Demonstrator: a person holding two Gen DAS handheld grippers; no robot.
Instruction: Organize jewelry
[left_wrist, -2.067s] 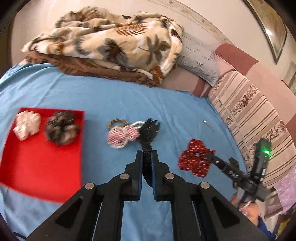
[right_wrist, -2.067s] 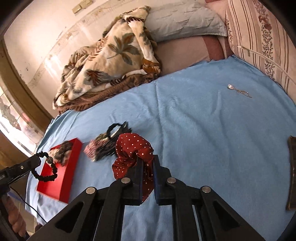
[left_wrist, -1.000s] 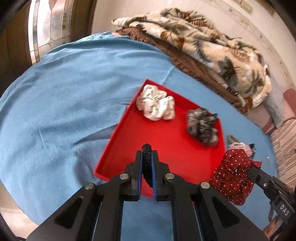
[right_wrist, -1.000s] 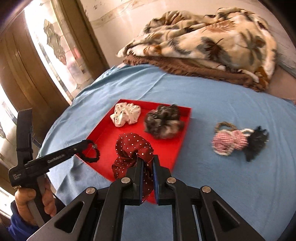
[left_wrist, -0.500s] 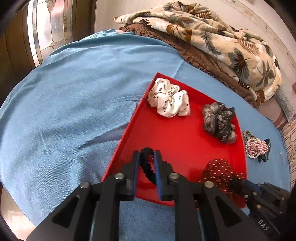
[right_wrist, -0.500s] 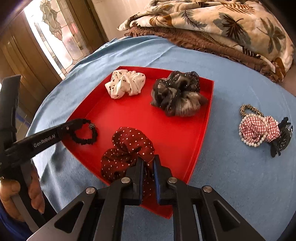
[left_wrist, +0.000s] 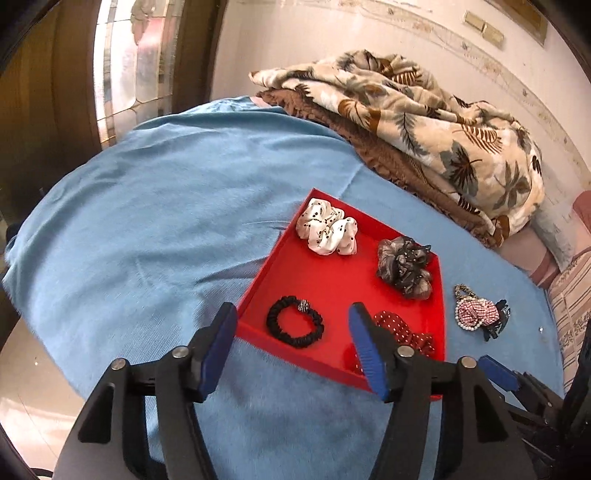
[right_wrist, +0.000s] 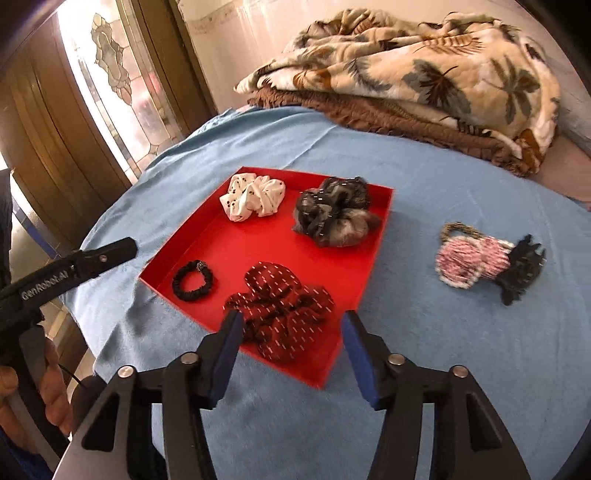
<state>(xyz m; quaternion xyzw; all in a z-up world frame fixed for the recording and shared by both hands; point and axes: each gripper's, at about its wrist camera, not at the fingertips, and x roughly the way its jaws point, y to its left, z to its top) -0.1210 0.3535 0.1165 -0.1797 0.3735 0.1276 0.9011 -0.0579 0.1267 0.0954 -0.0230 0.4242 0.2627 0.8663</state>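
Both grippers' jaws are opening with nothing gripped: the left gripper (left_wrist: 291, 345) above the black bracelet (left_wrist: 294, 326), the right gripper (right_wrist: 290, 349) over the red dotted scrunchie (right_wrist: 282, 310). Both pieces lie near the red tray's (right_wrist: 236, 251) front rim. Only the right view shows a hand (right_wrist: 55, 391). Open blue bedsheet (left_wrist: 147, 229) surrounds the tray.

Right tongs (right_wrist: 288, 338) opening above blurred, seemingly free red scrunchie (right_wrist: 280, 308) in tray (right_wrist: 380, 221).
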